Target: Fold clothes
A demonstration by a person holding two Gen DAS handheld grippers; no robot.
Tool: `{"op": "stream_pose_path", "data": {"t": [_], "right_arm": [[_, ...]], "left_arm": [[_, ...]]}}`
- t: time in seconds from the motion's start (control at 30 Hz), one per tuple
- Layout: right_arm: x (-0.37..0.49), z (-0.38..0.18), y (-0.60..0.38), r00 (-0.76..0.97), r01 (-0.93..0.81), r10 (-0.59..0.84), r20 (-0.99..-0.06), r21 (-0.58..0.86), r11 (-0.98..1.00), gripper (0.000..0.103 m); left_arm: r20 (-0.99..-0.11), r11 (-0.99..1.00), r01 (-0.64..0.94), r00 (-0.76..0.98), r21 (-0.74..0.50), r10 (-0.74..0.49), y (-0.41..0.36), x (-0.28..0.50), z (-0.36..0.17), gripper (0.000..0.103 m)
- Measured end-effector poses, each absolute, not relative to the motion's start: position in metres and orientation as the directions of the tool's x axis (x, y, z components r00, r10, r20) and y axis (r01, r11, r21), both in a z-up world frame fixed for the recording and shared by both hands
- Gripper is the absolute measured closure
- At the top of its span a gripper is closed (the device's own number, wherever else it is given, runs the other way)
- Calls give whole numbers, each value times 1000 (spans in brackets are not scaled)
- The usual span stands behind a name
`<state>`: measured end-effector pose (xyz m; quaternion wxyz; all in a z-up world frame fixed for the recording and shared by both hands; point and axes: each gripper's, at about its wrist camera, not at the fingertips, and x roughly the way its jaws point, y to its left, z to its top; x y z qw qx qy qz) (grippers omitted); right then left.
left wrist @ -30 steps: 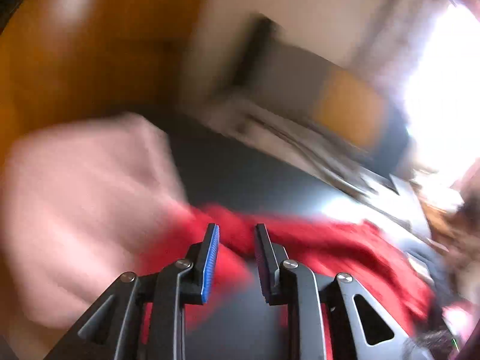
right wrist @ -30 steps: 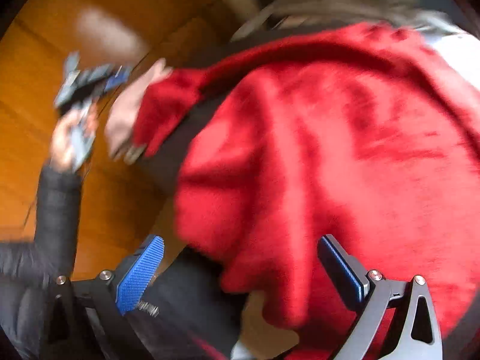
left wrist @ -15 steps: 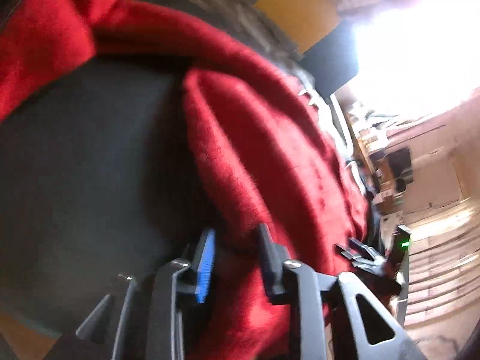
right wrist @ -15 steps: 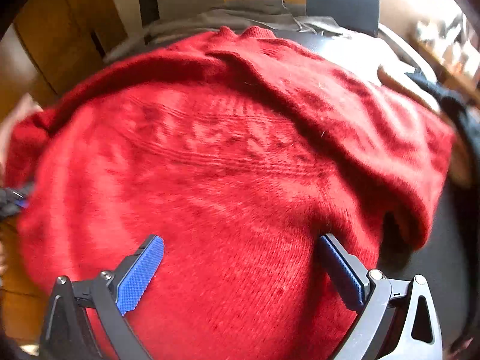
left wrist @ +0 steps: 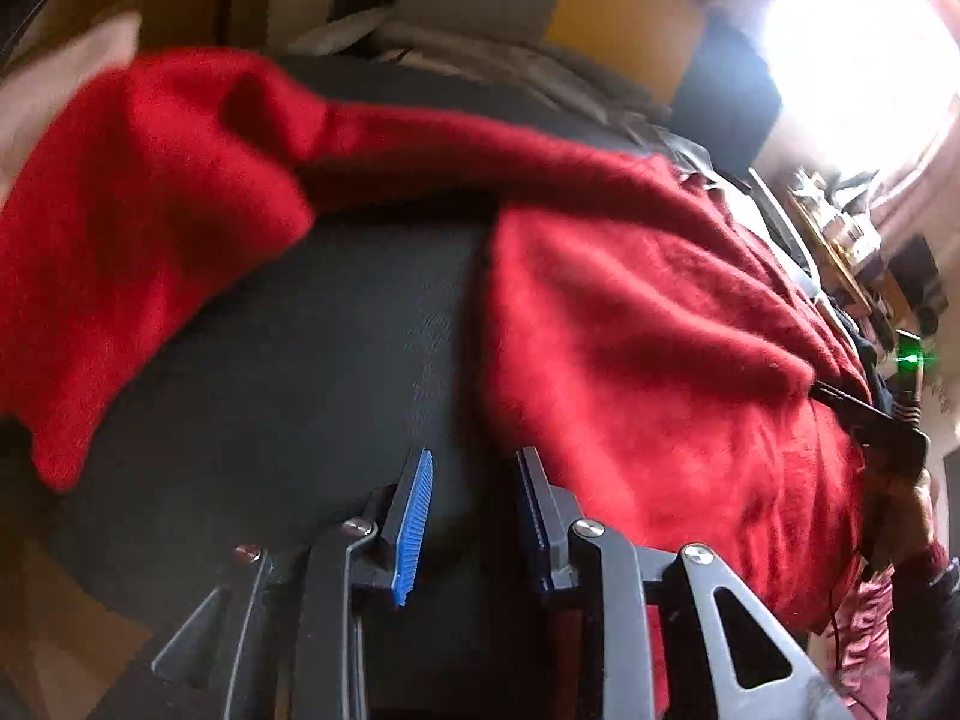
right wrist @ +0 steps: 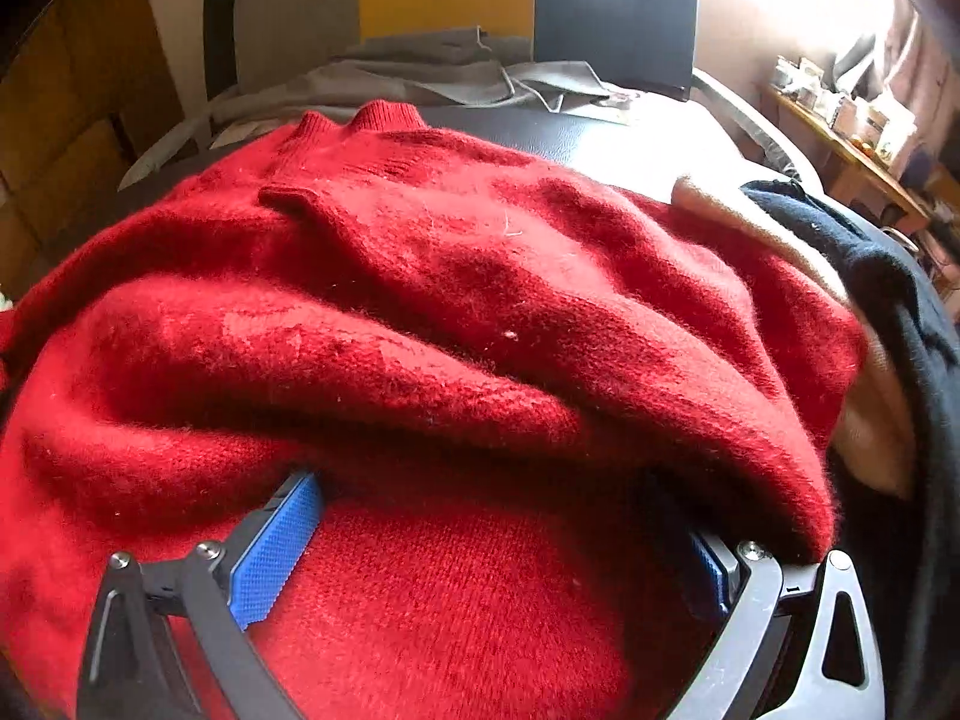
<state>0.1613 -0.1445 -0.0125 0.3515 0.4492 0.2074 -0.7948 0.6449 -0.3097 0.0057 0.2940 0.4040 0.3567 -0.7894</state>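
A fuzzy red sweater (right wrist: pixel 456 312) lies crumpled on a black table (left wrist: pixel 336 360), collar toward the far side. In the left wrist view its body (left wrist: pixel 648 348) lies to the right and one sleeve (left wrist: pixel 126 228) spreads to the left. My left gripper (left wrist: pixel 474 480) is slightly open and empty over bare table, just left of the sweater's edge. My right gripper (right wrist: pixel 480 540) is wide open, low over the sweater's near part, with a fold of the sweater draped over its fingertips.
Grey garments (right wrist: pixel 456 72) lie at the table's far edge, in front of a dark chair back (right wrist: pixel 612 6). A beige garment (right wrist: pixel 864 420) and a navy one (right wrist: pixel 900 300) lie right of the sweater. A cluttered shelf (right wrist: pixel 852 126) stands at the far right.
My left gripper let go of the sweater edge it was pinching and now sits over bare table. My right gripper moved lower and forward under a fold of the sweater.
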Motion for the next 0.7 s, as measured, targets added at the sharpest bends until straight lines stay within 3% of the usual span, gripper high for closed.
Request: {"op": "stream_pose_path", "data": {"t": [0.2,0.33,0.53,0.7], "right_arm": [[212,10,-151,-323,788,-485,-813,54,-614,0],[254,2,-144,-235,807,-544,-806,150,-571,0],[286,-27,-148,-289,833,-480,-829,29,-552,0],[282,-30,-146,-294,823,-495,-817,47,-566,0]], "left_arm": [[-721,-470,649,-692,-598,-38,-315,668,-17,72],[-554,-314,509,-830,-801,67,-334,662,-39,64],[-366,-248,305,-895,-919,254,-329,643,-48,61],[-377,-359,252,-862,-899,339,-318,646,-14,62]]}}
